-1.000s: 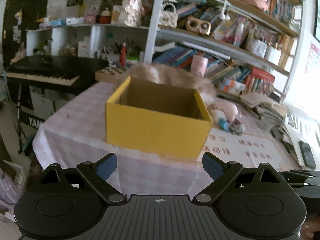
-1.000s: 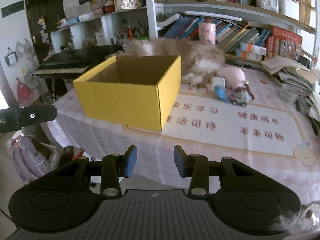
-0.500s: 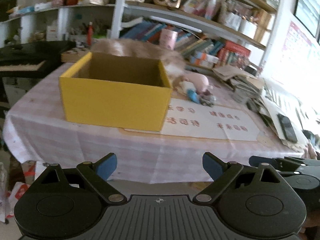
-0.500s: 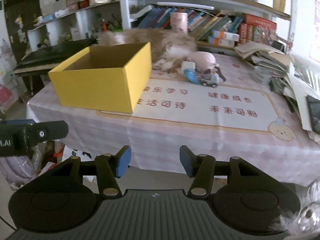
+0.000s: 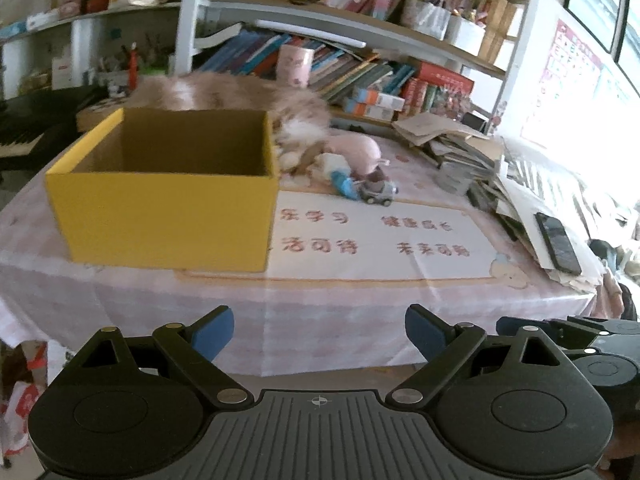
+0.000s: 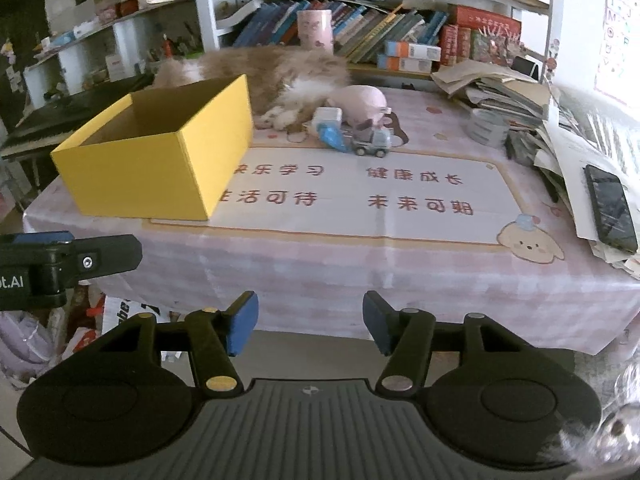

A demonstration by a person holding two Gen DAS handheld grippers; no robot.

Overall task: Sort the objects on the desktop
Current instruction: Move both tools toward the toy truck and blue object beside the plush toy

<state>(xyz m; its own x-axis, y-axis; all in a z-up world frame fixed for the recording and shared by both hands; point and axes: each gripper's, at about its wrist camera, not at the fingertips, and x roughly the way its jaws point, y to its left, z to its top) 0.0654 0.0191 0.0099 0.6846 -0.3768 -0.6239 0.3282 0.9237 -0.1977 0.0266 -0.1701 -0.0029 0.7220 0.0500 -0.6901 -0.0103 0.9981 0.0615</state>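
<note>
My left gripper (image 5: pixel 319 330) is spread wide and empty; my right gripper (image 6: pixel 310 322) has just been opening, nothing between its pads. Right of the yellow cardboard box (image 6: pixel 160 152), a hard toy truck (image 6: pixel 372 141) sits: I should approach low and pinch its boxy sides squarely.

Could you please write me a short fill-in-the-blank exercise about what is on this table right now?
1. The open cardboard box is coloured ____.
2. The black phone lies on a stack of ____.
3. The small grey toy truck stands on the pink ____.
4. Both the left tongs and the right tongs hold ____.

Missing words: yellow; papers; tablecloth; nothing
</note>
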